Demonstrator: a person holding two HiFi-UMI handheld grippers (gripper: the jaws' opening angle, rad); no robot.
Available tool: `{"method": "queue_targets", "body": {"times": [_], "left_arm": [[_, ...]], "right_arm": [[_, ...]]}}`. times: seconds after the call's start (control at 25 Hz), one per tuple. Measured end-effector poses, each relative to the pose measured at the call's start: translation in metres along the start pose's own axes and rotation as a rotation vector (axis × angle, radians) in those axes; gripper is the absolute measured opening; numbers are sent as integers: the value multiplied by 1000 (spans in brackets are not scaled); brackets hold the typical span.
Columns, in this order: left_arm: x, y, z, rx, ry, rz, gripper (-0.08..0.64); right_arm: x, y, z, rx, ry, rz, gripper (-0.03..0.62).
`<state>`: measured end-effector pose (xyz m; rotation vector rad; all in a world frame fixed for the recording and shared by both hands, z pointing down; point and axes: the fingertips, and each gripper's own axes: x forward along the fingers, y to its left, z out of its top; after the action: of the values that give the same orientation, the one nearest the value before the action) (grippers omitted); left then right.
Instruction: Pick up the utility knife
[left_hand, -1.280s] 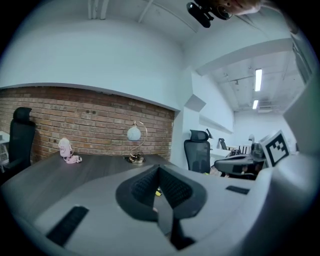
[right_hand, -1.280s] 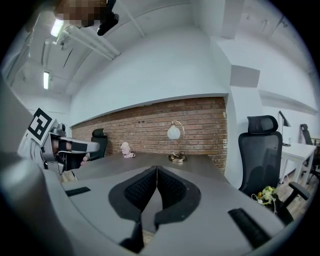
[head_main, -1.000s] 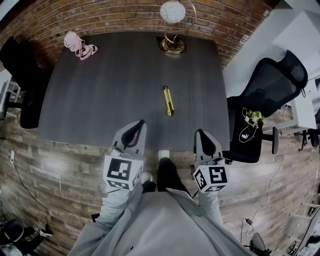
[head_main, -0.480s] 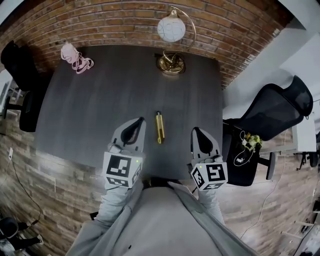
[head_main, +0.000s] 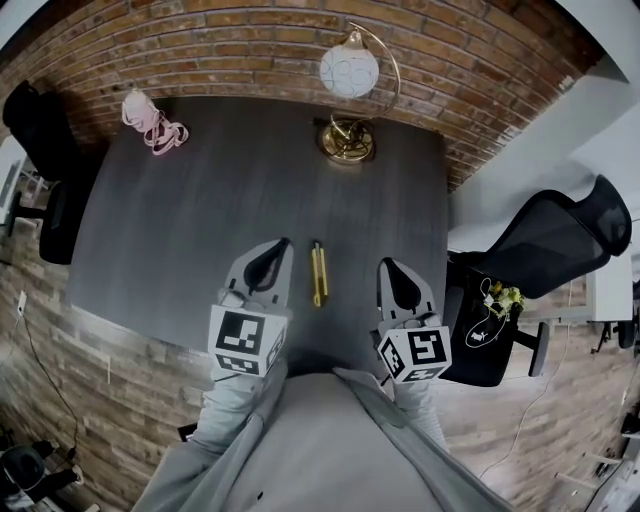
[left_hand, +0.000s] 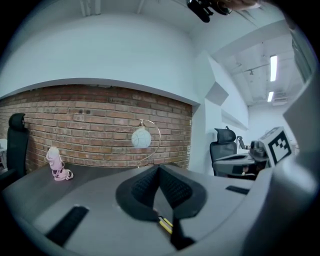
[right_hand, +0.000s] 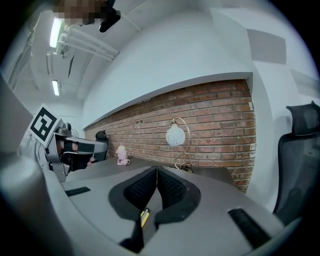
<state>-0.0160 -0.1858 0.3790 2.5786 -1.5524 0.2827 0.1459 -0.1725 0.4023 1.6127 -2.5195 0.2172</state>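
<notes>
A yellow utility knife (head_main: 319, 273) lies lengthwise on the dark grey table (head_main: 180, 220), near its front edge. My left gripper (head_main: 283, 243) hovers just left of the knife, jaws shut with nothing between them. My right gripper (head_main: 385, 263) is a little farther off on the knife's right, also shut and empty. In the left gripper view the closed jaws (left_hand: 159, 167) point at the brick wall, and a bit of the yellow knife (left_hand: 165, 225) shows below them. In the right gripper view a sliver of the knife (right_hand: 144, 217) shows under the closed jaws (right_hand: 157, 169).
A brass arc lamp (head_main: 346, 140) with a white globe (head_main: 349, 72) stands at the table's far edge. A pink object (head_main: 150, 115) lies at the far left corner. Black office chairs stand at the right (head_main: 540, 250) and left (head_main: 40, 130). A brick wall is behind.
Both grippers have come forward over the table's front edge. The knife, earlier well ahead of them, now lies between them. Both jaws stay shut.
</notes>
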Motion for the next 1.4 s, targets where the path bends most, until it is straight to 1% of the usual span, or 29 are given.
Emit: {"method": "queue_targets", "body": {"times": [0.4, 0.72, 1.0, 1.4], "left_arm": [[3, 12, -4, -11, 9, -32, 18], [0, 17, -15, -23, 27, -60, 18], [2, 14, -30, -36, 52, -84, 18], [4, 19, -40, -42, 66, -82, 18]], "right_arm": [[15, 14, -5, -13, 28, -16, 18], [25, 32, -20, -33, 53, -24, 18], [41, 45, -52, -38, 116, -2, 18], [60, 61, -112, -17, 244, 31, 21]]}}
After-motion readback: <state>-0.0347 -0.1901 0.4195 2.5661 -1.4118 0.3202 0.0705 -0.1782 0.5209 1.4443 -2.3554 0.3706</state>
